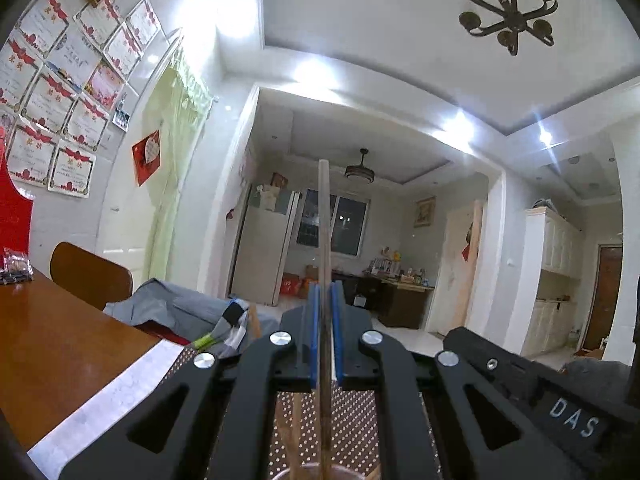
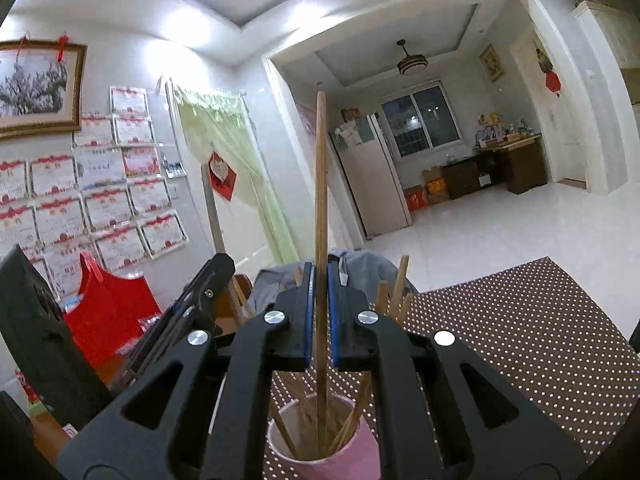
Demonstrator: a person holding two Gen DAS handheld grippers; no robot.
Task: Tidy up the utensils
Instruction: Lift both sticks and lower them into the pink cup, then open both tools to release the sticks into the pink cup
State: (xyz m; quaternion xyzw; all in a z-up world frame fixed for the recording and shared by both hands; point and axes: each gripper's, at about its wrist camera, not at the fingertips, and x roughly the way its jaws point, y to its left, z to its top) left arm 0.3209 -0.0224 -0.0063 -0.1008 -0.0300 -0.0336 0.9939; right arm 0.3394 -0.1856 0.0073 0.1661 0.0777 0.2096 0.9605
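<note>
My right gripper point(image 2: 321, 276) is shut on a wooden chopstick point(image 2: 320, 184) that stands upright, its lower end inside a pink paper cup point(image 2: 344, 462). The cup holds several more chopsticks point(image 2: 394, 292) leaning outward. My left gripper point(image 1: 325, 296) is shut on another upright chopstick point(image 1: 324, 220), whose lower end reaches down toward the cup's rim point(image 1: 312, 470) at the bottom edge of the left wrist view. The left gripper's black body point(image 2: 192, 304) shows just left of the cup in the right wrist view.
The cup stands on a brown dotted mat point(image 2: 520, 320) on a wooden table point(image 1: 52, 340). A red bag point(image 2: 112, 312) and a wooden chair point(image 1: 90, 276) with grey clothing point(image 1: 180, 308) sit beyond the table. The tiled floor opens to the right.
</note>
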